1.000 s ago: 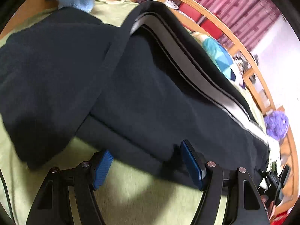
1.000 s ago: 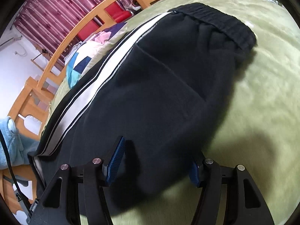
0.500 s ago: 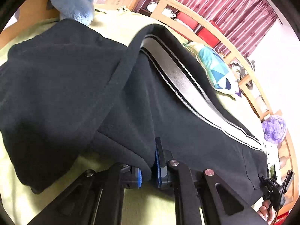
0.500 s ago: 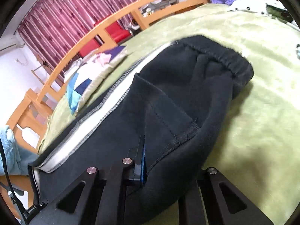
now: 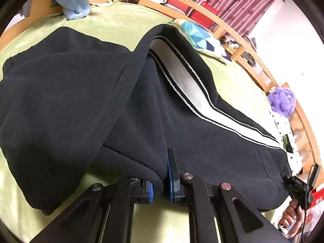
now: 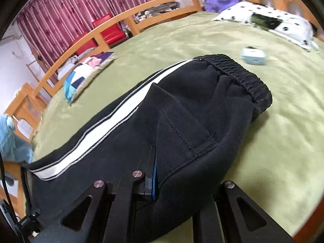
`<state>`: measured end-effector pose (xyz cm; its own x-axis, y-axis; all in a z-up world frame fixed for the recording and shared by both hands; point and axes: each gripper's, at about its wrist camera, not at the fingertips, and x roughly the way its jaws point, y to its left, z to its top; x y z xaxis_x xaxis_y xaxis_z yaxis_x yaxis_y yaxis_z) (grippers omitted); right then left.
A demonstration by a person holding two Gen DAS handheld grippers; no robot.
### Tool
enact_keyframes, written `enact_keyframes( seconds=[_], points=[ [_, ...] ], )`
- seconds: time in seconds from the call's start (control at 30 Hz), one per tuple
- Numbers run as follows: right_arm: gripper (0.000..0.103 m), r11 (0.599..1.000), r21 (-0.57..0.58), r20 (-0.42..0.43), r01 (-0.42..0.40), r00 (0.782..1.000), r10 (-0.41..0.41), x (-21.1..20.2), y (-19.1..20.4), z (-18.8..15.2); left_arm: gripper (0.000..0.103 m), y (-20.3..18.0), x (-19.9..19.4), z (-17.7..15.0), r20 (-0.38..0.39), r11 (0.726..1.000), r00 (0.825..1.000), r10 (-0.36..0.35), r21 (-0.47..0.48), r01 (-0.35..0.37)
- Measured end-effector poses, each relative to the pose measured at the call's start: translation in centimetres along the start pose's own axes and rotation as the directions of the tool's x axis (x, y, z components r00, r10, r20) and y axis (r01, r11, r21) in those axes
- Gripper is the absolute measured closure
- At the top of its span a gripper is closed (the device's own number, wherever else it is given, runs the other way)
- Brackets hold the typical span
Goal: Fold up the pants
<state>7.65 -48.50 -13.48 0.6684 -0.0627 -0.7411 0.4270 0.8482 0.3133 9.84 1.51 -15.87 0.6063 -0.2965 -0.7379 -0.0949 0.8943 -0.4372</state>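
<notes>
Your left claw (image 5: 160,182) and right claw (image 6: 174,184) each clamp the near edge of the pants (image 5: 121,105), which lie on the bed (image 6: 202,38), long axis running sideways between them, stripe (image 6: 113,119) along the far edge.

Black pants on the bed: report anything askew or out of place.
The black pants lie unevenly: one leg crosses the other at a slant, hiding part of the white side stripe. A small light-blue box sits loose on the green bedspread beyond the waistband.
</notes>
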Motion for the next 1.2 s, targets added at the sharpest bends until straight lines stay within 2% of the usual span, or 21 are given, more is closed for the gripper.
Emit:
enact_keyframes(
  seconds=[0.13, 0.23, 0.3, 0.4, 0.5, 0.57, 0.6, 0.63, 0.67, 0.7, 0.77, 0.83, 0.93, 1.0, 1.1, 1.17, 1.2],
  points=[
    [0.092, 1.0, 0.015, -0.005, 0.02, 1.0, -0.02, -2.4, -2.3, -1.8, 0.092, 0.2, -1.3, -1.0, -0.009, 1.0, 1.0, -0.014, 0.019, 0.015],
    [0.09, 0.999, 0.024, -0.026, 0.04, 0.999, -0.04, -2.5, -2.9, -2.9, 0.089, 0.8, -1.7, -1.1, -0.032, 1.0, 0.999, -0.012, 0.023, 0.013],
    [0.085, 0.998, 0.015, -0.058, 0.066, 0.996, -0.066, -2.6, -2.9, -3.7, 0.087, 1.2, -1.9, -1.5, -0.076, 1.0, 0.997, -0.01, 0.011, 0.01],
    [0.076, 0.994, -0.022, -0.068, 0.104, 0.992, -0.105, -4.3, -3.1, -5.1, 0.077, 0.5, -2.6, -2.8, -0.1, 0.999, 0.995, -0.014, 0.044, 0.019],
    [0.073, 0.977, -0.095, -0.016, 0.189, 0.981, -0.191, -7.3, -2.5, -6.6, 0.07, 0.0, -5.1, -3.5, -0.092, 0.985, 0.995, -0.043, 0.164, 0.057],
    [0.073, 0.961, -0.158, 0.04, 0.226, 0.974, -0.222, -9.3, -1.7, -7.0, 0.067, 0.2, -6.3, -3.4, -0.074, 0.978, 0.996, -0.044, 0.201, 0.058],
    [0.071, 0.954, -0.177, 0.08, 0.241, 0.97, -0.23, -10.3, -1.1, -7.0, 0.064, 0.3, -6.9, -3.1, -0.061, 0.976, 0.997, -0.048, 0.208, 0.059],
    [0.069, 0.952, -0.187, 0.104, 0.244, 0.968, -0.227, -11.0, -0.7, -6.9, 0.055, 0.5, -7.3, -2.8, -0.045, 0.976, 0.998, -0.048, 0.211, 0.056],
    [0.064, 0.953, -0.197, 0.117, 0.23, 0.971, -0.21, -11.4, -0.1, -6.7, 0.05, 0.8, -7.6, -2.4, -0.021, 0.976, 0.999, -0.037, 0.212, 0.04],
    [0.06, 0.958, -0.206, 0.125, 0.2, 0.976, -0.177, -11.5, 0.6, -6.4, 0.05, 1.2, -8.1, -2.7, 0.002, 0.976, 1.0, -0.018, 0.216, 0.017],
    [0.059, 0.963, -0.214, 0.134, 0.165, 0.981, -0.138, -11.1, 2.1, -5.8, 0.05, 1.5, -8.0, -2.3, 0.037, 0.971, 0.998, 0.055, 0.233, -0.062],
    [0.059, 0.967, -0.221, 0.139, 0.129, 0.985, -0.1, -10.2, 3.7, -5.2, 0.05, 1.6, -7.1, -1.6, 0.042, 0.963, 0.994, 0.106, 0.245, -0.113],
    [0.059, 0.974, -0.219, 0.142, 0.049, 0.99, -0.018, -9.0, 6.0, -4.6, 0.05, 2.2, -5.8, -1.4, 0.052, 0.948, 0.98, 0.19, 0.25, -0.197],
    [0.059, 0.977, -0.212, 0.136, -0.019, 0.99, 0.049, -8.0, 7.3, -4.5, 0.05, 2.5, -4.8, -1.5, 0.045, 0.942, 0.975, 0.217, 0.251, -0.221],
    [0.059, 0.971, -0.23, 0.093, -0.061, 0.992, 0.085, -6.5, 8.3, -5.2, 0.05, 2.8, -3.7, -2.1, 0.032, 0.934, 0.971, 0.237, 0.269, -0.237],
    [0.059, 0.966, -0.252, 0.061, -0.053, 0.996, 0.071, -5.6, 8.8, -5.8, 0.051, 2.4, -3.4, -2.5, 0.053, 0.918, 0.964, 0.261, 0.295, -0.265],
    [0.059, 0.964, -0.261, 0.047, -0.047, 0.997, 0.062, -5.3, 9.1, -5.9, 0.055, 2.3, -3.4, -2.4, 0.067, 0.91, 0.961, 0.27, 0.307, -0.277]
  ],
)
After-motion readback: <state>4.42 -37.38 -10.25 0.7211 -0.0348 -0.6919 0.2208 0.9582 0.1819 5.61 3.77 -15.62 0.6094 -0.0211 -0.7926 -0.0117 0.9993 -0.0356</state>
